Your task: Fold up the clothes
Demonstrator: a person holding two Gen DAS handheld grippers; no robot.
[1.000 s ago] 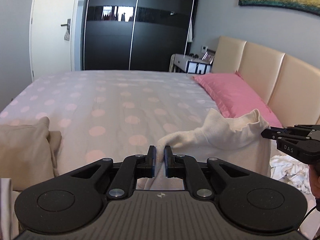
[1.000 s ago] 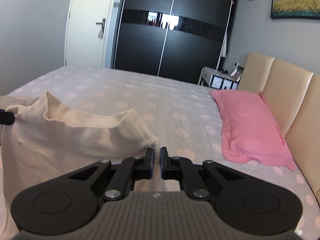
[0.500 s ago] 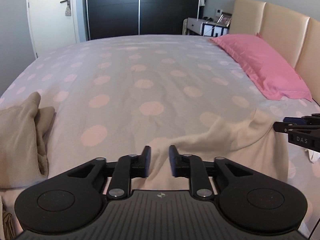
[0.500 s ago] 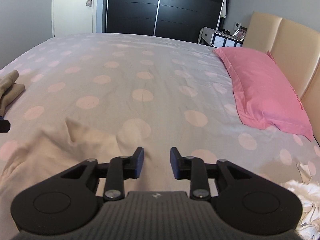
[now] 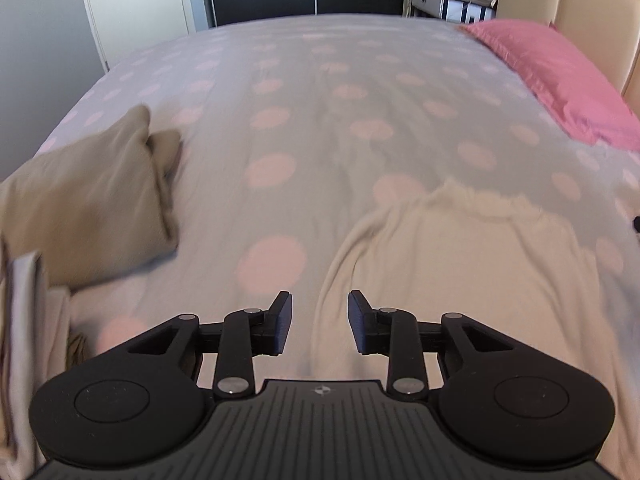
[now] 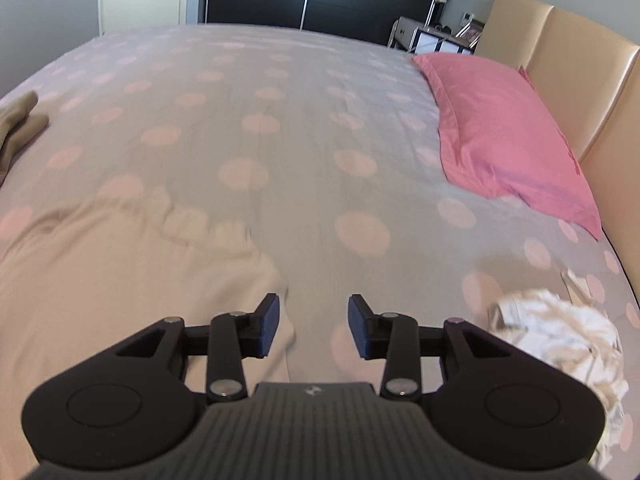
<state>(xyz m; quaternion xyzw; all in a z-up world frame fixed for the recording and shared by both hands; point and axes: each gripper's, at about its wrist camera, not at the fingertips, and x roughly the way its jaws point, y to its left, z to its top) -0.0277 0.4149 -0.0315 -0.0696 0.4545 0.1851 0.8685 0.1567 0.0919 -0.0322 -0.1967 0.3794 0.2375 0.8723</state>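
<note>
A: At the far left of the bed (image 5: 320, 92), a tan folded garment (image 5: 88, 200) sits near the edge. Just right of it, what has changed?

B: A second ago both tools pinched the cream garment (image 5: 460, 264) and held it up off the bed. Now it lies spread flat on the dotted cover, its ruffled edge toward the far side.

A: And the left tool (image 5: 319, 322)?

B: Its jaws are apart and opening; the garment's left edge lies under the gap, but no pad presses on it.

A: The right tool (image 6: 313, 326)?

B: Same: jaws apart and opening over the garment's right edge, nothing clamped. Right of it lies a crumpled white garment (image 6: 560, 332), with the pink pillow (image 6: 500, 132) farther off.

A: So?

B: I judge the lay-down finished; the first fold can follow, once each tool takes a fresh grip.
</note>
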